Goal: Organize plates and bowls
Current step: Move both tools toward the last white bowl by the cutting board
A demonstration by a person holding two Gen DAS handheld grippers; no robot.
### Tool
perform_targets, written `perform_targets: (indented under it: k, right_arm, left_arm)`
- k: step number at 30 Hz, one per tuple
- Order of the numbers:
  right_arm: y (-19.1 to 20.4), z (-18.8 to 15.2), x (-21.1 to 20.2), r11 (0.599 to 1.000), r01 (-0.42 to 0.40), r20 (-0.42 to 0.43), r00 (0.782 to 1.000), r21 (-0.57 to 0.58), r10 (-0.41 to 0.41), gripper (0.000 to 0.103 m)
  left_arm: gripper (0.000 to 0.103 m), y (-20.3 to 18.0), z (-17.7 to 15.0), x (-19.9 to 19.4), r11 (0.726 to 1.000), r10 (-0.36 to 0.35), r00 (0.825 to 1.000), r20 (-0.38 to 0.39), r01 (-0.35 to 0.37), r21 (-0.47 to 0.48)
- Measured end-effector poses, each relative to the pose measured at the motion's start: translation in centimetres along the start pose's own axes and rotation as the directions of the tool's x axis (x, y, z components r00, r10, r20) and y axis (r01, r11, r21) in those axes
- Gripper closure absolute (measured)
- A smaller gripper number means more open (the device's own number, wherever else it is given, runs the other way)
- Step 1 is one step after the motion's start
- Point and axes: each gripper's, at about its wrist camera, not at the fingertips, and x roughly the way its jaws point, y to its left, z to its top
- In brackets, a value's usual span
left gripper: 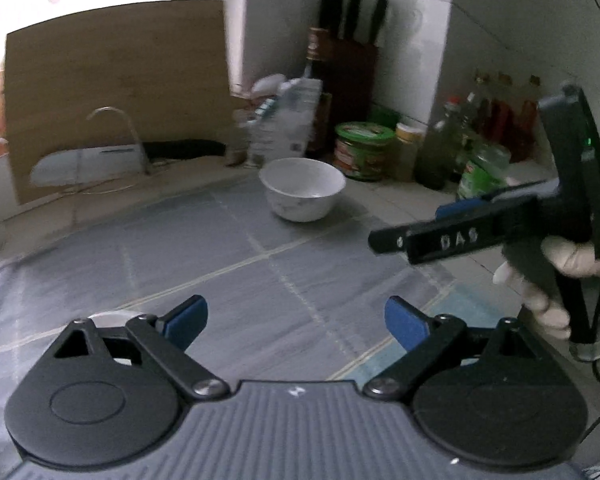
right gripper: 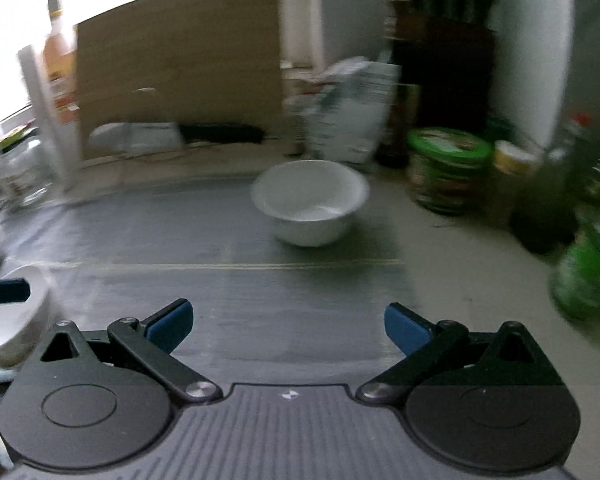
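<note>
A white bowl (left gripper: 302,188) stands upright and empty at the far edge of the grey mat (left gripper: 180,248), ahead of both grippers. My left gripper (left gripper: 296,324) is open above the mat with nothing between its blue pads (left gripper: 188,322). A white rim (left gripper: 108,317) peeks out under its left finger. My right gripper (left gripper: 410,226), held by a gloved hand (left gripper: 560,264), comes in from the right. In the right wrist view the right gripper (right gripper: 288,326) is open and empty, facing the bowl (right gripper: 310,200). A second white bowl (right gripper: 16,320) sits at the left edge, with a dark blue fingertip (right gripper: 4,290) over it.
A wooden cutting board (left gripper: 116,92) leans on the back wall behind a faucet (left gripper: 132,132). A knife block (left gripper: 350,60), a printed bag (left gripper: 284,120), a green-lidded tub (left gripper: 362,150) and several bottles (left gripper: 492,120) crowd the back right corner. Glassware (right gripper: 28,160) stands at the left.
</note>
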Motion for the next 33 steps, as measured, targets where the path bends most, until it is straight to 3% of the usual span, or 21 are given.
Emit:
perform_targets:
  k: [7, 10, 19, 24, 26, 33]
  right_arm:
    - [-4.3, 2.1, 1.8, 1.0, 0.012, 0.025, 1.0, -0.009, -0.012, 0.0]
    - [-5.5, 3.2, 2.7, 0.999, -0.014, 0.031, 0.999, -0.033, 0.015, 0.0]
    - [-7.4, 5.4, 5.6, 0.993, -0.092, 0.011, 0.996, -0.079, 0.093, 0.0]
    - [-7.9, 5.9, 6.8, 0.988, -0.118, -0.005, 0.993, -0.095, 0.118, 0.0]
    - [-8.1, 6.0, 7.0, 0.987, -0.131, -0.009, 0.991, -0.096, 0.13, 0.0]
    - [-8.5, 6.7, 8.1, 0.98, -0.18, -0.022, 0.984, -0.083, 0.179, 0.0]
  left_arm:
    - [0.007, -2.5, 1.4, 5.8, 0.999, 0.045, 0.998, -0.035, -0.045, -0.002]
    - [0.007, -3.3, 1.6, 8.3, 0.998, 0.062, 0.995, -0.073, -0.064, -0.029]
    - [0.007, -4.4, 2.6, 15.2, 0.988, 0.141, 0.986, -0.092, -0.146, -0.049]
    - [0.007, -4.1, 3.4, 17.8, 0.984, 0.164, 0.982, -0.09, -0.169, -0.06]
    - [0.001, -4.1, 3.6, 18.5, 0.981, 0.177, 0.979, -0.104, -0.184, -0.058]
    - [0.0, -4.2, 3.4, 18.6, 0.979, 0.187, 0.979, -0.086, -0.193, -0.063]
